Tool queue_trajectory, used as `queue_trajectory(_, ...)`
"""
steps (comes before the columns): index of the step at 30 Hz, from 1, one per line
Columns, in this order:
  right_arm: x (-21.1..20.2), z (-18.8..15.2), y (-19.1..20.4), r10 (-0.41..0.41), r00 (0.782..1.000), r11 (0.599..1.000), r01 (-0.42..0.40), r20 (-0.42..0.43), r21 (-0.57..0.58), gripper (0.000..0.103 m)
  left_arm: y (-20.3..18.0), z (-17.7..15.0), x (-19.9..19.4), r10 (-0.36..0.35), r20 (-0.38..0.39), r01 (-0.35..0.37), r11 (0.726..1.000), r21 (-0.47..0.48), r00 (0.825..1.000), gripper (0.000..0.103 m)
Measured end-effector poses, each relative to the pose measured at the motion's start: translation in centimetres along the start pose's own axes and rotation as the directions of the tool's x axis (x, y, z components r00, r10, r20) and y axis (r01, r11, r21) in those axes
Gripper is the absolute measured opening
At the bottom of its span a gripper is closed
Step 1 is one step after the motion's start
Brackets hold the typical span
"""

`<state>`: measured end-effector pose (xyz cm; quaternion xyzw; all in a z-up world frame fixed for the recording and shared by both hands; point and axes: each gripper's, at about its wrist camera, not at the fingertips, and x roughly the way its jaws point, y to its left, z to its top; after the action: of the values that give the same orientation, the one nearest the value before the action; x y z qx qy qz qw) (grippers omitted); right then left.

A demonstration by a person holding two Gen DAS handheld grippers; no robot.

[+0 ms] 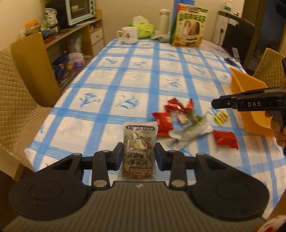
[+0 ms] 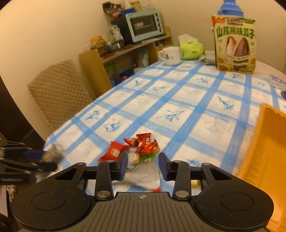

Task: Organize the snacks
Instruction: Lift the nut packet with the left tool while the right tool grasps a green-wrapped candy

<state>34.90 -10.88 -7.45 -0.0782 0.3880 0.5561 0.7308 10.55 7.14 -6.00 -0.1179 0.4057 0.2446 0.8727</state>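
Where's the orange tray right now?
The orange tray sits on the checked tablecloth at the right edge of both views, just right of the snack pile, behind the right gripper.

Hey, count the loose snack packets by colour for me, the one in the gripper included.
Red packets: 4
Dark speckled packet, held in the left gripper: 1
Silver packet: 1
Yellow packet: 1
Green-and-brown candies: 2, blurred
Total: 9

White mug [image 1: 128,35], tissue pack [image 1: 144,28], thermos [image 1: 164,21] at far table end; toaster oven [image 1: 80,11] on shelf
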Motion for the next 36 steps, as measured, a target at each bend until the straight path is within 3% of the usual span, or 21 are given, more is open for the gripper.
queue_trajectory(11, 5.9, 0.2, 0.4, -0.067, 0.985, 0.996, 0.057, -0.16, -0.068, 0.033, 3.6, 2.4, 3.2, -0.072, -0.031, 0.072, 0.997, 0.017, 0.997, 0.034)
queue_trajectory(22, 7.9, -0.4, 1.1, -0.132, 0.966, 0.989, 0.113, -0.221, -0.098, 0.023, 5.1, 3.2, 4.7, -0.127, -0.05, 0.129, 0.991, 0.043, 0.991, 0.034)
queue_trajectory(28, 7.0, -0.3, 0.9, -0.145, 0.973, 0.989, 0.136, -0.18, -0.063, 0.021, 5.0, 3.5, 4.6, -0.134, -0.05, 0.137, 0.989, 0.056, 0.99, 0.034)
queue_trajectory(36, 2.7, 1.1, 0.2, -0.118, 0.991, 0.992, 0.121, -0.064, 0.046, 0.021, 3.1, 4.7, 3.9, -0.15, -0.023, 0.152, 0.984, 0.092, 0.988, 0.034)
